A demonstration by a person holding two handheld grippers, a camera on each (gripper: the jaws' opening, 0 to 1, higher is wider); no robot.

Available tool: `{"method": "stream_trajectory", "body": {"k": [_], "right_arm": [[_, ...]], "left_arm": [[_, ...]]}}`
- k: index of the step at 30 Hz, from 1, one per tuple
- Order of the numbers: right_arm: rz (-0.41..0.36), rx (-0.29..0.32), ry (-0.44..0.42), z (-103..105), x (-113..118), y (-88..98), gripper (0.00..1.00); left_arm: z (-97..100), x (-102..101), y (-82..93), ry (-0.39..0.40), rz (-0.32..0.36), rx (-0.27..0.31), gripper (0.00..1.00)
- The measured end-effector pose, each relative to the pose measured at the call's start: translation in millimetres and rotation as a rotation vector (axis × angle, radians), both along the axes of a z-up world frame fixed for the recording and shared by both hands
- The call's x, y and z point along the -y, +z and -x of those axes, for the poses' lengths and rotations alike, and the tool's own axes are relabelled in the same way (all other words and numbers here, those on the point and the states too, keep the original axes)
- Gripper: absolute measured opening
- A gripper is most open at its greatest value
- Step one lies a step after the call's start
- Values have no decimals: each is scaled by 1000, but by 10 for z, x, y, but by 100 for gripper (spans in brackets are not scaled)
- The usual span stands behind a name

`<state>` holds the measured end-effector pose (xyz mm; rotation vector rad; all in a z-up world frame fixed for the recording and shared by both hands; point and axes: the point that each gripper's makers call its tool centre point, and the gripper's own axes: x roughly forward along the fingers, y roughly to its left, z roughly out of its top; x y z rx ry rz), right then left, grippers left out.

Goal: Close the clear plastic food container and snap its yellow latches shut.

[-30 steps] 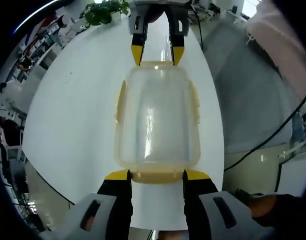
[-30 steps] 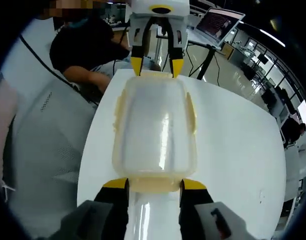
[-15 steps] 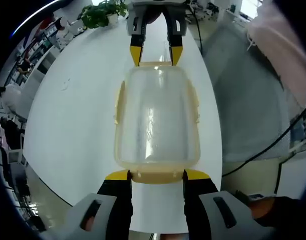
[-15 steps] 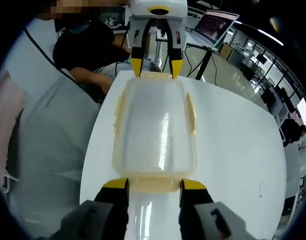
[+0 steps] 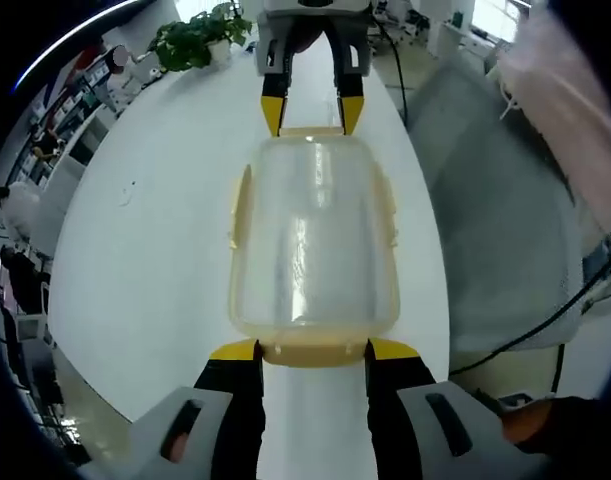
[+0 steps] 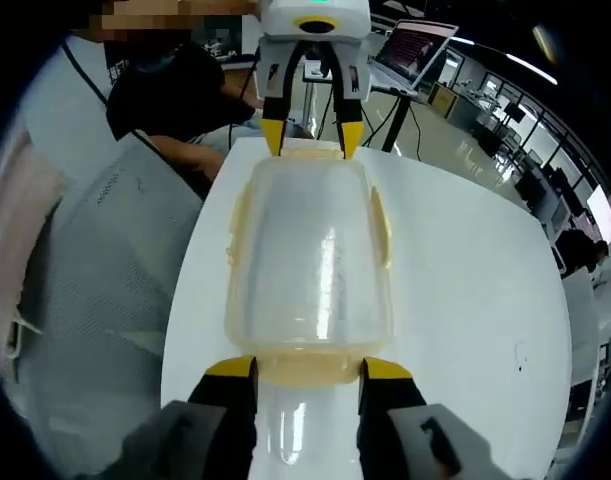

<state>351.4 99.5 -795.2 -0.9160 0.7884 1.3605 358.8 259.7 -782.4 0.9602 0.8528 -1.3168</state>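
Note:
The clear plastic food container point(image 5: 313, 240) has its lid on and sits lengthways between my two grippers, over the white table point(image 5: 155, 250). My left gripper point(image 5: 313, 350) is shut on the yellow end latch point(image 5: 313, 356) nearest it, with a yellow-tipped jaw on each side. My right gripper point(image 5: 311, 112) holds the far end latch the same way. In the right gripper view the container point(image 6: 310, 250) runs from my right gripper point(image 6: 310, 368) to my left gripper point(image 6: 312, 137). Yellow side latches point(image 5: 239, 205) point(image 6: 381, 225) stick out along the long edges.
A potted plant point(image 5: 190, 40) stands at the table's far end. A grey mesh chair point(image 5: 495, 210) is beside the table edge. A seated person in black point(image 6: 175, 95) and a laptop on a stand point(image 6: 417, 48) are beyond the table.
The background has slid a little in both views while the container stays fixed between the two grippers. Both grips are unchanged.

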Motion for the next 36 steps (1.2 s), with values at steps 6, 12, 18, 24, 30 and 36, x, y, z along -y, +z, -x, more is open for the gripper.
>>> {"method": "stream_trajectory", "body": {"k": [6,12,18,24,30,36], "right_arm": [[32,-6,-12,-5,157,-77,37],[44,-9,-33,-12,324,-102,37],[46,-13,-43,-7,467,-118,37],[64,-16,-46,-4,613,-136,37],[60,-24,-48,14,746,-149,37],[86,-19,-48,1,902,-160,37]], "left_arm": [[-21,188,-108,-20,-13,-16,37],[-63,341,-129,-31,0,-12,37],[-65,496,-147,-38,-5,-15,37],[-71,625,-138,-41,-2,-20,37],[-60,741,-200,-43,18,-41,37],[-59,918,-234,-33,50,-52,37]]}}
